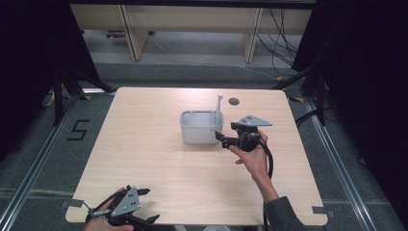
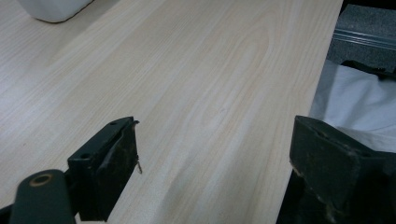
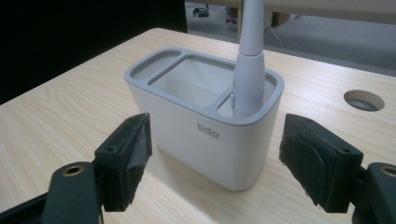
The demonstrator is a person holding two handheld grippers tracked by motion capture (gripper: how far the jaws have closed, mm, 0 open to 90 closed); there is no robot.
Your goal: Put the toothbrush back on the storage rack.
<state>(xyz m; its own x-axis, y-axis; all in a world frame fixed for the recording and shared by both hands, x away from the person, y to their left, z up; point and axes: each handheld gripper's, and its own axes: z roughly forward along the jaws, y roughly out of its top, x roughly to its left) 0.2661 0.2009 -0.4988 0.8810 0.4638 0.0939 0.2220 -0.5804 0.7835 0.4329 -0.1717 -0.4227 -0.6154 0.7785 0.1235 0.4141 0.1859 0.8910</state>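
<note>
The left gripper (image 1: pixel 144 206) was parked wide open and empty at the table's (image 1: pixel 144 159) near left corner. Mid-table, the holder (image 1: pixel 201 129) sat with the toothbrush (image 1: pixel 219 108) stood upright in its right-end slot, long axis pointing up. The right gripper (image 1: pixel 220 136), jaws spread and empty just beside it, was probably best backed straight off so nothing got tipped.

- The holder (image 1: pixel 201 127) stands on the bench (image 1: pixel 159 159), right of its middle.
- A toothbrush (image 1: pixel 219 108) stands upright in the holder's right-hand compartment.
- The right gripper (image 1: pixel 222 138) sits just right of the holder.
- A hole (image 1: pixel 234 101) lies in the bench behind them.
- The left gripper (image 1: pixel 144 207) is at the near left edge, well apart.
</note>
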